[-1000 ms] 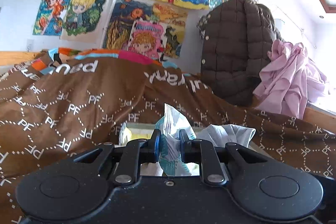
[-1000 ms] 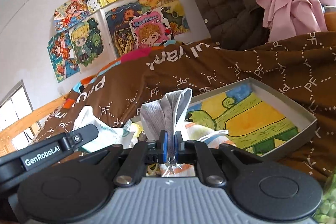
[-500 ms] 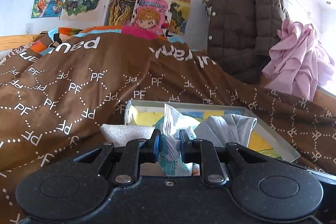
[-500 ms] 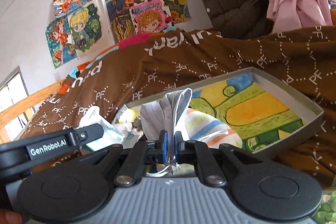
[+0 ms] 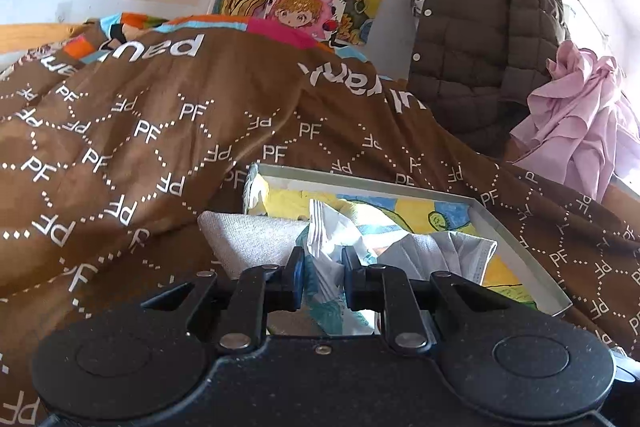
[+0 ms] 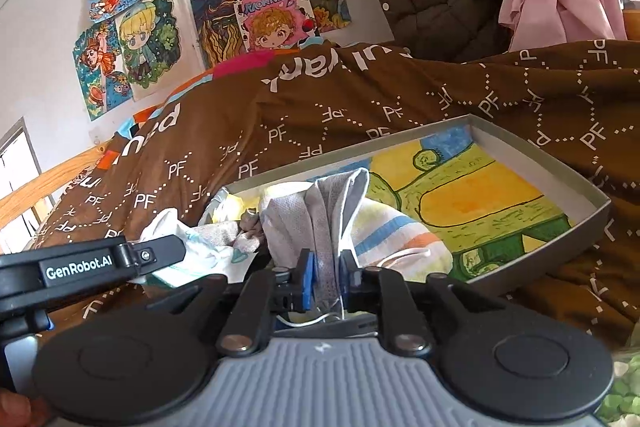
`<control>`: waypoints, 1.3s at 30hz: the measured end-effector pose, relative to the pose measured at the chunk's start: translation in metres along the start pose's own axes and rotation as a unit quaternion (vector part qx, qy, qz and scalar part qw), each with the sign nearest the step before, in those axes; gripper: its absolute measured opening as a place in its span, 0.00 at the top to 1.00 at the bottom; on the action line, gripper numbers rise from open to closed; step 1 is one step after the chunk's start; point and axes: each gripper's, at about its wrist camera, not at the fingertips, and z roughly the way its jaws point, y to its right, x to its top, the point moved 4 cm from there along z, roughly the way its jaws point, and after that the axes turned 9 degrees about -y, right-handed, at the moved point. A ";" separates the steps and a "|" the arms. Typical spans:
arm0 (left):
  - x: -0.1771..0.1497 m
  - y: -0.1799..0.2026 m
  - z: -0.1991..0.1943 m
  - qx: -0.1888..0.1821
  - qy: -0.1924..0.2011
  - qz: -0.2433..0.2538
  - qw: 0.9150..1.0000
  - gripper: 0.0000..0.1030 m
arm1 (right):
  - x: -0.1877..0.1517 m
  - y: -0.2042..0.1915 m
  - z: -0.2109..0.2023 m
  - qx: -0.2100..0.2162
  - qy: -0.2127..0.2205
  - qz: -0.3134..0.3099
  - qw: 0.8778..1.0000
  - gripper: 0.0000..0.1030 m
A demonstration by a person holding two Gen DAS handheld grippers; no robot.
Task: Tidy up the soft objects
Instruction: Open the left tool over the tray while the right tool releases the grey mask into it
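Observation:
My left gripper (image 5: 323, 269) is shut on a crumpled white and teal printed cloth (image 5: 326, 239), held over the near end of a shallow grey box (image 5: 516, 247) painted yellow and green inside. The right gripper (image 6: 326, 277) has its jaws opening, with a folded grey face mask (image 6: 324, 211) still standing between the pads over the same box (image 6: 596, 211). In the right wrist view one finger (image 6: 152, 253) of the left gripper reaches in from the left, with the white and teal cloth (image 6: 192, 247) beside it. A white sock with blue and orange stripes (image 6: 394, 231) lies in the box.
The box rests on a brown quilt (image 5: 140, 147) printed with "PF". A grey cloth (image 5: 248, 243) lies at the box's near left corner. A brown padded jacket (image 5: 472, 59) and a pink garment (image 5: 576, 131) hang at the back right. Drawings cover the wall.
The left gripper has come closer to the box with its cloth, bringing the grey cloth into view. The right gripper's jaws have widened around the mask.

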 end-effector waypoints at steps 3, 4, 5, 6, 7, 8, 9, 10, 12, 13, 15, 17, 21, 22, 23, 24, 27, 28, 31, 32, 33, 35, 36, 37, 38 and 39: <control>-0.001 -0.001 0.001 0.002 -0.002 -0.002 1.000 0.78 | 0.000 0.001 0.000 -0.005 0.000 0.003 1.000 0.76; -0.001 0.000 0.001 0.003 -0.003 -0.001 1.000 0.78 | 0.001 0.002 0.000 -0.006 0.000 0.004 1.000 0.76; 0.000 0.000 0.001 0.005 -0.004 0.000 1.000 0.76 | 0.001 0.003 -0.001 -0.007 0.000 0.006 1.000 0.75; 0.000 0.000 0.001 0.006 -0.004 0.001 1.000 0.76 | 0.001 0.003 -0.001 -0.008 0.000 0.007 1.000 0.74; 0.000 0.001 0.002 0.007 -0.004 0.001 1.000 0.75 | 0.001 0.004 -0.001 -0.009 0.000 0.009 1.000 0.72; -0.001 0.001 0.001 0.008 -0.004 0.002 1.000 0.74 | 0.001 0.005 -0.001 -0.011 0.000 0.011 1.000 0.68; 0.000 0.001 0.001 0.009 -0.005 0.004 1.000 0.74 | 0.001 0.006 -0.001 -0.010 0.000 0.014 1.000 0.65; 0.000 0.002 0.001 0.010 -0.004 0.005 1.000 0.74 | 0.001 0.007 -0.001 -0.008 -0.001 0.016 1.000 0.64; 0.000 0.003 0.001 0.013 -0.004 0.010 1.000 0.73 | 0.000 0.008 -0.001 -0.010 -0.001 0.018 1.000 0.58; -0.001 0.003 0.001 0.014 -0.004 0.011 1.000 0.72 | 0.000 0.008 -0.002 -0.011 -0.001 0.018 1.000 0.57; -0.001 0.005 0.000 0.017 -0.002 0.014 1.000 0.68 | 0.001 0.008 -0.002 -0.012 0.000 0.017 1.000 0.52; -0.001 0.005 -0.001 0.019 -0.002 0.016 1.000 0.64 | 0.001 0.009 -0.004 -0.012 0.001 0.017 1.000 0.49; 0.000 0.005 -0.003 0.025 0.001 0.021 0.999 0.53 | 0.003 0.009 -0.009 -0.015 0.005 0.011 1.000 0.41; 0.000 0.005 -0.003 0.025 0.002 0.023 0.999 0.51 | 0.003 0.010 -0.010 -0.016 0.006 0.009 1.000 0.40; 0.000 0.005 -0.004 0.026 0.003 0.024 0.999 0.46 | 0.003 0.010 -0.011 -0.018 0.007 0.009 1.000 0.38; 0.000 0.005 -0.004 0.027 0.004 0.024 0.999 0.43 | 0.004 0.011 -0.012 -0.018 0.008 0.010 1.000 0.36; 0.001 0.005 -0.007 0.032 0.006 0.028 0.999 0.36 | 0.006 0.012 -0.017 -0.020 0.012 0.013 1.000 0.31; 0.001 0.005 -0.007 0.034 0.008 0.031 0.999 0.35 | 0.007 0.012 -0.019 -0.022 0.014 0.012 1.000 0.30; 0.002 0.007 -0.011 0.040 0.012 0.040 0.998 0.29 | 0.011 0.012 -0.026 -0.028 0.023 0.012 0.999 0.25; 0.002 0.006 -0.012 0.042 0.013 0.041 0.998 0.26 | 0.013 0.012 -0.028 -0.031 0.026 0.011 0.999 0.23; 0.002 0.006 -0.013 0.043 0.013 0.041 0.998 0.24 | 0.014 0.012 -0.031 -0.034 0.030 0.008 0.999 0.20; 0.003 0.006 -0.017 0.046 0.016 0.039 0.998 0.21 | 0.017 0.010 -0.038 -0.040 0.037 0.001 0.999 0.17; 0.004 0.005 -0.020 0.046 0.019 0.037 0.998 0.19 | 0.018 0.009 -0.042 -0.042 0.040 -0.002 0.998 0.15; 0.005 0.005 -0.022 0.047 0.023 0.035 0.998 0.17 | 0.019 0.008 -0.045 -0.044 0.043 -0.004 0.998 0.15; 0.006 0.005 -0.025 0.048 0.027 0.034 0.998 0.14 | 0.020 0.008 -0.049 -0.045 0.046 -0.004 0.998 0.13; 0.006 0.004 -0.028 0.049 0.030 0.033 0.998 0.12 | 0.021 0.007 -0.052 -0.046 0.048 -0.004 0.998 0.12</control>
